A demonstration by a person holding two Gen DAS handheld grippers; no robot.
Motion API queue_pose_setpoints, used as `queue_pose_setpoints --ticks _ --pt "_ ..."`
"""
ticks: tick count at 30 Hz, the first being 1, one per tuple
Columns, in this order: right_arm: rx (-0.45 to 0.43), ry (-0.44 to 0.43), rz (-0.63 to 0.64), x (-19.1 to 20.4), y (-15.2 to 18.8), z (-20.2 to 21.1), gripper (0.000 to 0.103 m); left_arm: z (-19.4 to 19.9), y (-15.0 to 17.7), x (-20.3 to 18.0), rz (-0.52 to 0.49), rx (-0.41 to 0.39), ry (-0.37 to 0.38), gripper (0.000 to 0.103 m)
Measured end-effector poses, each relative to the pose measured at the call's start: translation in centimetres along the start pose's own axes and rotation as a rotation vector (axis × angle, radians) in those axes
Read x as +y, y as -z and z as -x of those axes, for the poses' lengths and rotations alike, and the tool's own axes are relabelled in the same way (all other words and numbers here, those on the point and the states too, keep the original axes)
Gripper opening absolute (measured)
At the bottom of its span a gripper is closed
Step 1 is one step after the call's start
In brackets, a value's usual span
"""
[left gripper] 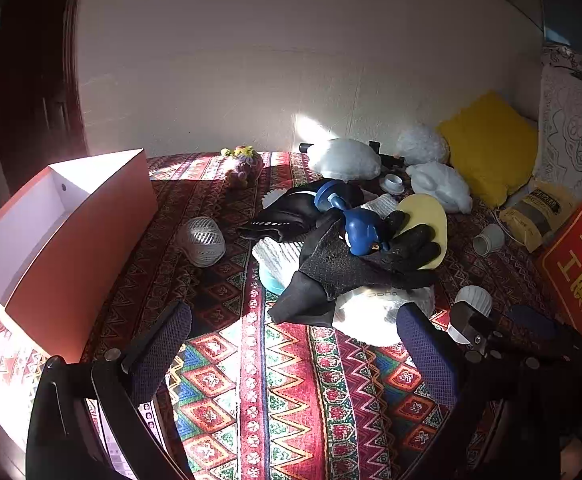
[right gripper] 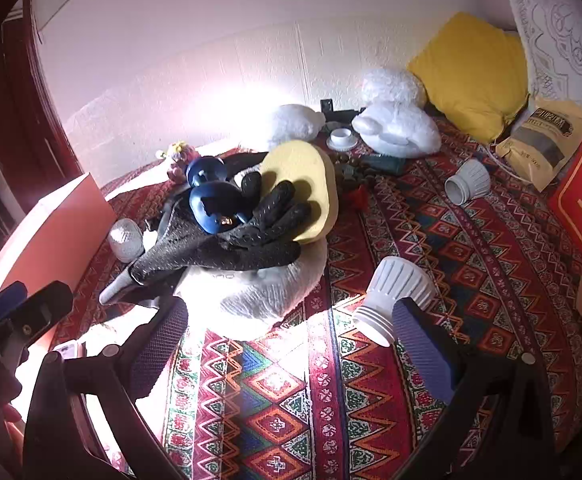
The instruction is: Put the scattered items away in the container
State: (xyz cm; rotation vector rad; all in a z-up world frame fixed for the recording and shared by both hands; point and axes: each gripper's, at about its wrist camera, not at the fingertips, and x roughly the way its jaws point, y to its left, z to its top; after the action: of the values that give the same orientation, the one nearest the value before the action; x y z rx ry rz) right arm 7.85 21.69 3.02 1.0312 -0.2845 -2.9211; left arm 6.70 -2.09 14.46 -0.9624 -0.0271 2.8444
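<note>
Two white cups (right gripper: 468, 186) (right gripper: 397, 294), one orange box (left gripper: 71, 236), one blk glove (right gripper: 251, 232).

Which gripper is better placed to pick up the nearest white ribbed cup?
Right. The white ribbed cup lies just ahead of the open right gripper, beside its right finger. The left gripper, also open, faces the black glove.

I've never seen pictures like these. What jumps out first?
A heap in the middle of the patterned cloth: a black glove draped over a blue dumbbell and a yellow sponge. An open orange box stands at the left, and a bright yellow cushion leans against the wall at the back right.
</note>
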Motion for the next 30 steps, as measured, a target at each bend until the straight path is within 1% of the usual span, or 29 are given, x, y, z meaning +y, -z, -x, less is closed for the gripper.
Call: queue_pose_setpoints --ticks 3,5,7,9,11,13,15,16,18,24,27,30 --pt "-0.061 0.028 0.011 0.9 -0.2 1.0 0.102 0.0 -0.4 0.3 -0.039 -0.037 -0.003 0.103" --pt "-0.092 0.026 0.048 1.8 -0.9 0.7 0.102 -0.1 -0.7 0.7 -0.049 -0.052 -0.040 0.103" --pt "-0.114 0.043 0.102 3.3 -1.2 0.4 0.102 -0.6 -1.6 1.7 -0.016 -0.056 -0.065 0.103" --pt "-0.104 0.019 0.138 4.3 -1.6 -0.5 0.102 -1.6 -2.6 2.8 0.043 -0.050 -0.105 0.103" --pt "-0.075 -0.022 0.145 5.0 -1.7 -1.8 0.102 -2.1 -3.2 4.2 0.111 -0.043 -0.175 0.103" --pt "-0.055 -0.044 0.161 5.9 -1.6 -2.9 0.102 -2.7 -3.5 5.5 0.179 -0.027 -0.292 0.103" --pt "-0.047 -0.048 0.200 7.0 -1.5 -3.7 0.102 -2.8 -3.5 6.9 0.244 -0.023 -0.408 0.103" --pt "-0.046 -0.048 0.220 7.5 -1.4 -4.0 0.102 -2.7 -3.4 7.5 0.271 -0.027 -0.442 0.103" --pt "-0.045 -0.051 0.251 8.4 -1.1 -4.4 0.102 -2.7 -3.2 8.8 0.318 -0.028 -0.465 0.103" --pt "-0.043 -0.054 0.303 9.8 -0.3 -4.7 0.102 -3.0 -1.7 12.1 0.434 -0.009 -0.490 0.103" --pt "-0.045 -0.065 0.285 9.8 -0.5 -4.5 0.102 -3.3 -1.2 12.7 0.459 -0.013 -0.498 0.103" --pt "-0.043 -0.098 0.233 9.5 -0.9 -4.3 0.102 -3.3 -1.1 12.6 0.458 -0.035 -0.514 0.103"
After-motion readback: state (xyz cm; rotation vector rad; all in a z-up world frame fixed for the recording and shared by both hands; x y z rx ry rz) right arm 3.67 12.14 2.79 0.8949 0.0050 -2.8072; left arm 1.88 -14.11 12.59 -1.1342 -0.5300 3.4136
